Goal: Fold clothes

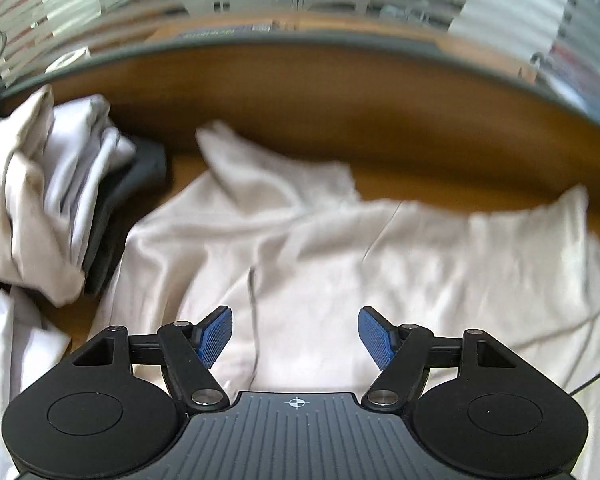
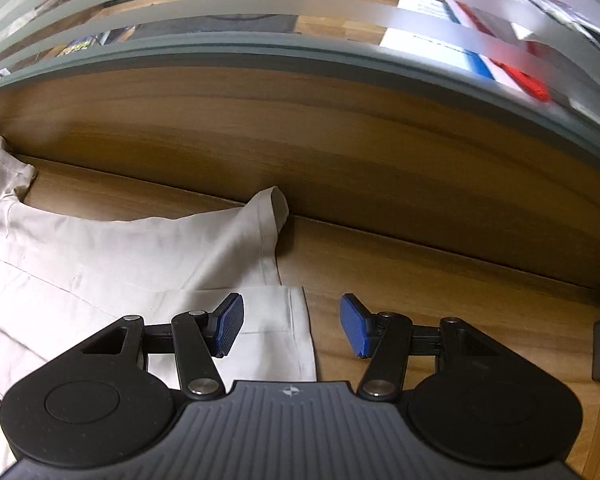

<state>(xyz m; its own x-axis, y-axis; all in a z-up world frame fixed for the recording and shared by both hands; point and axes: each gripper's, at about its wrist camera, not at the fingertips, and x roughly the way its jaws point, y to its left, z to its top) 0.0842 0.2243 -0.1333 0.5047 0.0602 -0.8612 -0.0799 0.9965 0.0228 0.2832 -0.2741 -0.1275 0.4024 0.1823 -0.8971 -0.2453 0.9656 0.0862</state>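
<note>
Cream garment (image 1: 340, 260) spread on one wooden table (image 2: 420, 280), one folded pile (image 1: 60, 184), two hand-held grippers, left (image 1: 295, 336) and right (image 2: 292, 326), spread, empty

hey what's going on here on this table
A person holding a claw in each hand is folding clothes. A cream garment lies spread on the wooden table. The left claw is over its middle, open and empty. The right claw is open over its right edge. A pile of clothes lies at the left.

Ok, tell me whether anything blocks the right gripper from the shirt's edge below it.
Nothing visible does. The right gripper hangs open over the cream shirt, whose side edge lies between its fingers on the bare wooden table.
</note>
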